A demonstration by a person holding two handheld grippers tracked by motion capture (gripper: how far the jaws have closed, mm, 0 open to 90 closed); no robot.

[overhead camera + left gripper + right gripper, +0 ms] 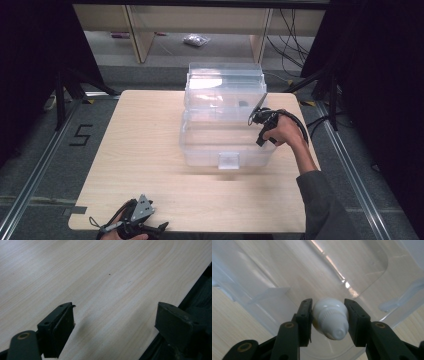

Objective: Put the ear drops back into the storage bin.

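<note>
**A:** Start at the left. What sits at the near edge of the pale wooden table (150,150)?

**B:** The left gripper (145,227), black, with a grey three-cornered plate on top, held low at the table's front edge in the high view. The hand under it is cut off by the bottom of the frame. In the left gripper view its jaws stand wide apart with bare wood grain between them, so it is released and grasps nothing. The jaw on the right of that view hangs past the table's edge, over darkness.

**A:** And the middle?

**B:** A clear plastic storage box (227,145) with a front latch, its clear lid (225,85) tipped up behind it. The walls are see-through and glare-streaked, so the contents are hard to make out from above; a small dark mark near the back wall can't be identified.

**A:** The right side?

**B:** The right gripper (260,120), in a hand with a grey sleeve, hangs at the box's right rim, and its body blocks what it carries. The right gripper view settles it: the jaws are clenched on a small white plastic bottle with a ribbed cap (331,318), cap end toward the camera, held above the box's clear floor.

**A:** Beyond the table?

**B:** Grey floor, wooden legs, trailing cables, a crumpled clear bag (196,40) – too small to read.
</note>
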